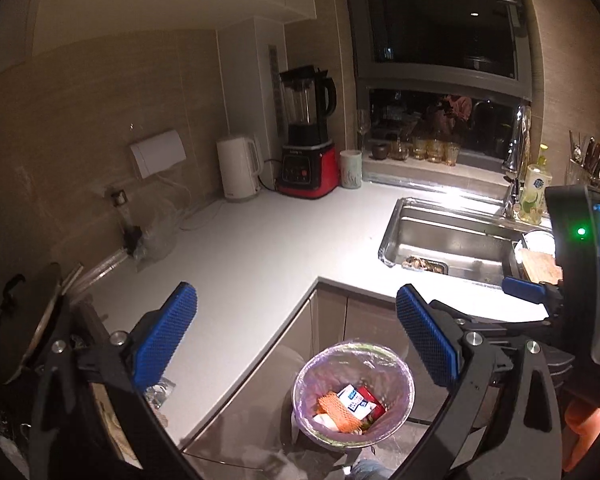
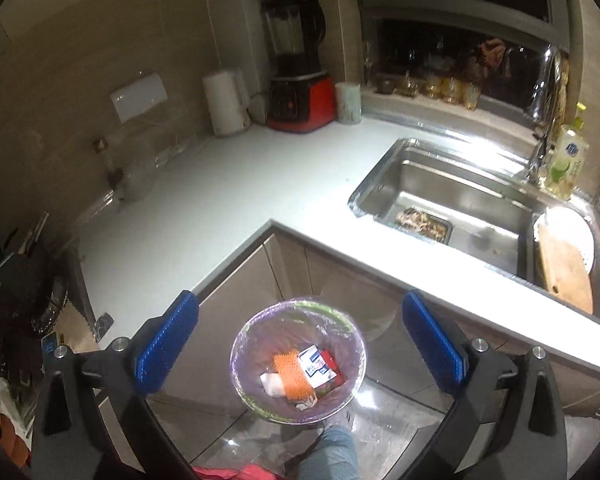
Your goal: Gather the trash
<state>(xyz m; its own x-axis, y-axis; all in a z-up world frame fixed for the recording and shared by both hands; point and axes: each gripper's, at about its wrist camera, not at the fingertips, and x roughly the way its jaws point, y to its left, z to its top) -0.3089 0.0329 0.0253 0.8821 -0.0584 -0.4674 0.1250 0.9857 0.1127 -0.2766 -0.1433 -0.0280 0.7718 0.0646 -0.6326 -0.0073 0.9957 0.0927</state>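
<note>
A round trash bin (image 1: 354,394) (image 2: 299,360) lined with a purple bag stands on the floor below the counter corner. Inside lie an orange foam net (image 2: 291,374), a white and blue carton (image 2: 313,362), a red pack and white paper. My left gripper (image 1: 296,344) is open above the counter edge, nothing between its blue pads (image 1: 168,340). My right gripper (image 2: 300,350) hangs open high over the bin, empty too. In the left wrist view the right gripper's body (image 1: 580,264) and one blue finger show at the right edge. A small crumpled wrapper (image 1: 160,390) lies on the counter by my left finger.
The white L-shaped countertop (image 2: 204,216) carries a white kettle (image 1: 238,170), a red-based blender (image 1: 306,136) and a pale cup (image 1: 351,168). A steel sink (image 2: 460,204) holds food scraps, a plate and a wooden board. A pot lid (image 1: 24,320) leans at the left. A person's leg (image 2: 332,456) is below.
</note>
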